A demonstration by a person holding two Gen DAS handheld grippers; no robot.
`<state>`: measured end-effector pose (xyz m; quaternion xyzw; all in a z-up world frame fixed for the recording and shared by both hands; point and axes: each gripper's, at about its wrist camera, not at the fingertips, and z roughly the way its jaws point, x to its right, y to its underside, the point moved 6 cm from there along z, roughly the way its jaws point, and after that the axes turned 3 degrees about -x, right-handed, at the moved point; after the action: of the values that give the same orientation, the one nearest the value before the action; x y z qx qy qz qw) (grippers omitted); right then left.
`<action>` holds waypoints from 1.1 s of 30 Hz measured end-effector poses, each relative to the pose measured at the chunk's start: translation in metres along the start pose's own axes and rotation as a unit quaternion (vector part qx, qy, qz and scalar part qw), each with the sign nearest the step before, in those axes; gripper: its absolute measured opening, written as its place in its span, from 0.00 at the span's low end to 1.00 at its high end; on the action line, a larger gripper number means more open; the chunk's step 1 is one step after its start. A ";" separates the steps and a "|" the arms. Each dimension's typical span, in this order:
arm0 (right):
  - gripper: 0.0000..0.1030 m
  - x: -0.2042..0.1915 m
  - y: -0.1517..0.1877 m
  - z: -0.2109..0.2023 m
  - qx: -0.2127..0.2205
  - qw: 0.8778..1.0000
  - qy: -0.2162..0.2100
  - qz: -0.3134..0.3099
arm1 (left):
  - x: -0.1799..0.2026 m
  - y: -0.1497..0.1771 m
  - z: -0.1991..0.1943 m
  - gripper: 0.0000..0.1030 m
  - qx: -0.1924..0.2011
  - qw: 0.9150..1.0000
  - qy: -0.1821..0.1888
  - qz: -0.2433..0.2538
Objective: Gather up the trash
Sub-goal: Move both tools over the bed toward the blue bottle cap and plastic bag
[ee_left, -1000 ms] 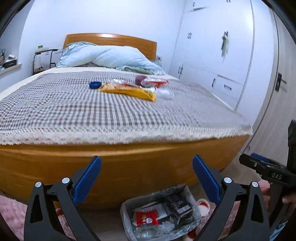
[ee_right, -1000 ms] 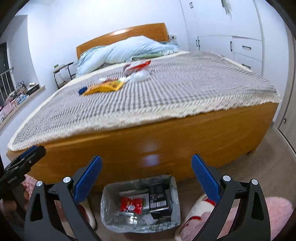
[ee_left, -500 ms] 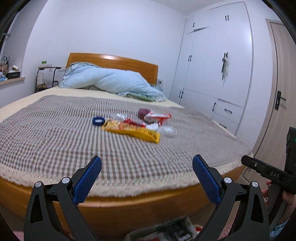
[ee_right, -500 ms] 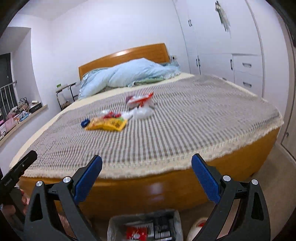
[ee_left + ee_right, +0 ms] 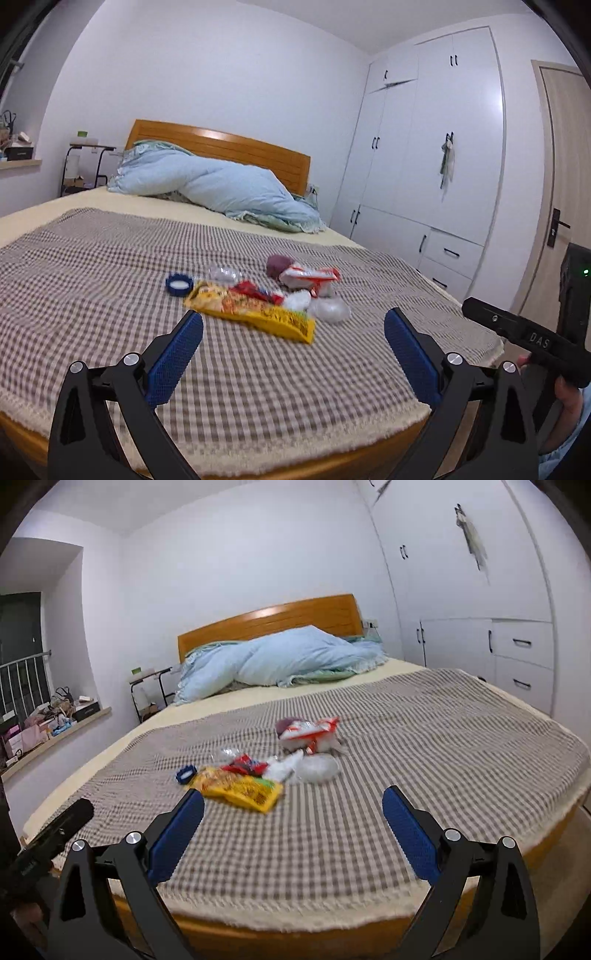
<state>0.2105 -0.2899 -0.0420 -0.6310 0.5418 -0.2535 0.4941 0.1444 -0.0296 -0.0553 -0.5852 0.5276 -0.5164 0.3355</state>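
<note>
A heap of trash lies mid-bed on the checked blanket (image 5: 92, 295): a yellow snack bag (image 5: 255, 312), a blue cap (image 5: 179, 285), a red-and-white wrapper (image 5: 310, 277), a small red wrapper (image 5: 255, 290), clear plastic (image 5: 330, 309) and a purple lump (image 5: 277, 264). The yellow bag (image 5: 240, 786), blue cap (image 5: 185, 773) and red-and-white wrapper (image 5: 308, 731) also show in the right wrist view. My left gripper (image 5: 293, 352) is open and empty, over the foot of the bed, short of the heap. My right gripper (image 5: 293, 834) is open and empty, likewise short of it.
A light blue duvet (image 5: 221, 188) is bunched by the wooden headboard (image 5: 229, 147). White wardrobes (image 5: 424, 147) and a door (image 5: 565, 184) stand to the right. A small side table (image 5: 147, 686) and a cluttered sill (image 5: 48, 723) are on the left.
Both grippers rose from near the floor, where a clear bag of trash lay, to above the bed's foot. The bag has dropped out of view; the heap now looms closer.
</note>
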 end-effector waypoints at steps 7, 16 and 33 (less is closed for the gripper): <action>0.90 -0.013 -0.025 0.026 0.029 0.999 0.014 -0.022 | -0.014 -0.023 0.025 0.93 0.016 1.000 -0.010 -0.001; 0.90 -0.028 -0.035 0.058 0.064 0.995 0.038 -0.061 | -0.042 -0.032 0.053 0.93 0.014 0.999 -0.029 -0.034; 0.90 -0.039 -0.029 0.114 0.044 0.990 0.079 -0.107 | -0.062 -0.036 0.086 0.93 -0.003 0.998 -0.049 -0.028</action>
<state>0.3094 -0.2160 -0.0514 -0.6410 0.4971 -0.3772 0.4469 0.2417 0.0251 -0.0581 -0.6253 0.4953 -0.4950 0.3445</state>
